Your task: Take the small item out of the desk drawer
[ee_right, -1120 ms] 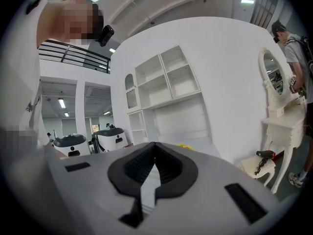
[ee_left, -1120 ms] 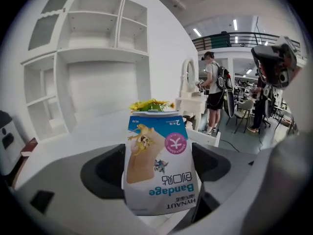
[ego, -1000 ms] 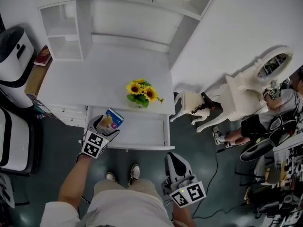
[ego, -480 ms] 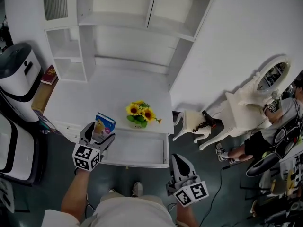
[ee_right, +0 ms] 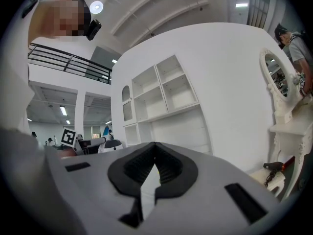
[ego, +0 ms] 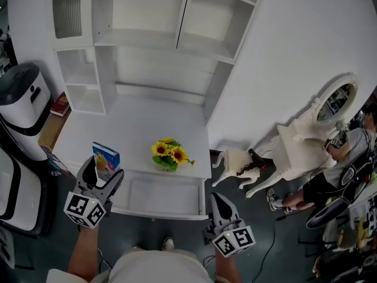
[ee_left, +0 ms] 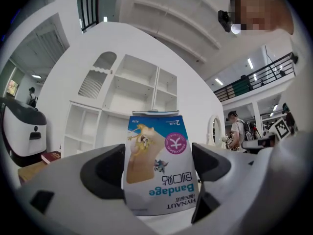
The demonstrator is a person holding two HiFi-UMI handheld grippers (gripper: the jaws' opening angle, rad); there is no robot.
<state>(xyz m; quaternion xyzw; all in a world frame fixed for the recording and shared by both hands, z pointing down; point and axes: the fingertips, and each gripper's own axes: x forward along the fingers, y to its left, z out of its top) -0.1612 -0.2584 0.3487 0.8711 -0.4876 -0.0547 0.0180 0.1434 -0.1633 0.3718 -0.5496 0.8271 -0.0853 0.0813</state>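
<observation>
My right claw [ego: 218,200]: pressed together, empty, low by the drawer front; my left claw [ego: 99,171]: pinching the bandage box [ego: 106,157] upright between its pads; box was over the open drawer [ego: 162,194] a second ago, now carried left, above the desk top's [ego: 138,125] left edge; sunflowers [ego: 168,154] beyond, untouched; removal judged done, only setting down left.
</observation>
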